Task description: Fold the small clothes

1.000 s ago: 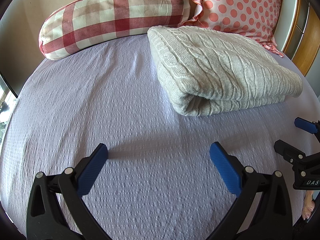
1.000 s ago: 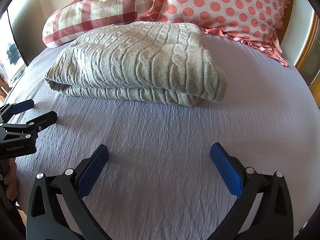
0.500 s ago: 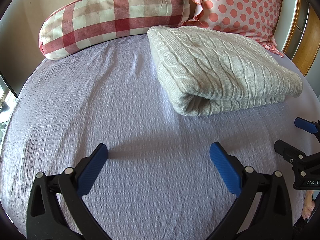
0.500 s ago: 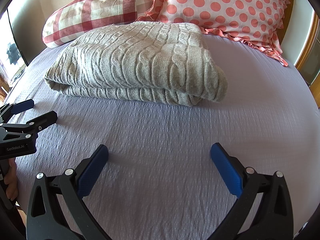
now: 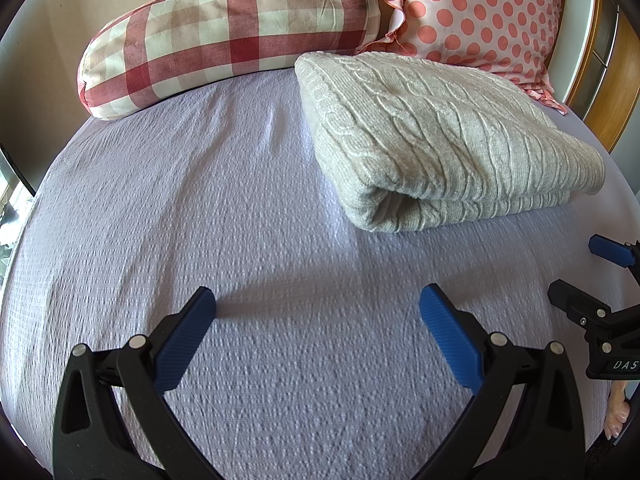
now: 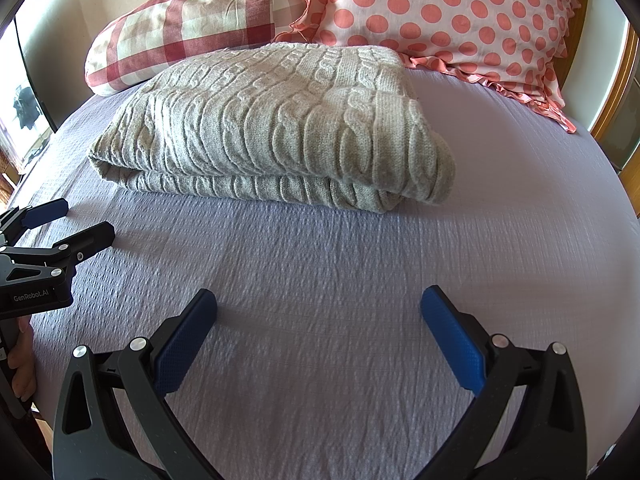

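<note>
Sweater, a pale grey cable-knit, lies folded into a thick rectangle on a lilac bedspread, toward the head of the bed, just in front of a red checked pillow and a pink spotted pillow. Its edges look squared and its layers stacked, so the folding appears finished or nearly so; the next move is likely only a small tidy of a loose edge, or drawing back from the bed. Left gripper hovers low over bare bedspread, short of the sweater's rounded fold, its blue-padded jaws spread wide and holding nothing. Right gripper sits likewise over bare bedspread in front of the sweater's long edge, jaws wide apart and empty. Neither gripper touches the sweater.
</note>
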Action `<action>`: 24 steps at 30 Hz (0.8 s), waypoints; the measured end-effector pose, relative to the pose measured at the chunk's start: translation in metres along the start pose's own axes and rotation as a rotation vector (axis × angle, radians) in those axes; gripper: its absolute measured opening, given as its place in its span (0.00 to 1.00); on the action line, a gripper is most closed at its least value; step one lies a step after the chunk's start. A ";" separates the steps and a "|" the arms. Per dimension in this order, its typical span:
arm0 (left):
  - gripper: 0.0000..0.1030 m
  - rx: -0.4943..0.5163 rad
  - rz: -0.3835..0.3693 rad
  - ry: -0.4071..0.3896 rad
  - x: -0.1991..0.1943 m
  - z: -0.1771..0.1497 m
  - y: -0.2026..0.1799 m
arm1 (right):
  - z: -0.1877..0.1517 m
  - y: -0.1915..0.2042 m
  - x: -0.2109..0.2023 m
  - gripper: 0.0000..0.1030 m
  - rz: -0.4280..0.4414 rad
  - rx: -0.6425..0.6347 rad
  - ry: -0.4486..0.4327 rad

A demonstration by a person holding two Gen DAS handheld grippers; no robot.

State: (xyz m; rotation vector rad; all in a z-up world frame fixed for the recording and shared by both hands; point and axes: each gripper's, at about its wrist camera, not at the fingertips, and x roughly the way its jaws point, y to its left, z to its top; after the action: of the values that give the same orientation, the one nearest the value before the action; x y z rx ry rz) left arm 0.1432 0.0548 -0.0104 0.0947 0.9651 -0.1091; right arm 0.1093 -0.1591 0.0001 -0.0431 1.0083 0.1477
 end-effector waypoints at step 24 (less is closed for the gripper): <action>0.98 0.014 -0.013 0.036 0.001 0.003 0.002 | 0.000 0.000 0.000 0.99 0.000 0.001 0.000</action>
State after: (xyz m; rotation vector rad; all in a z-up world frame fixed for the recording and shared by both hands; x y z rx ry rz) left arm 0.1464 0.0559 -0.0101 0.1031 1.0012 -0.1266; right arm 0.1094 -0.1589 0.0003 -0.0425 1.0081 0.1472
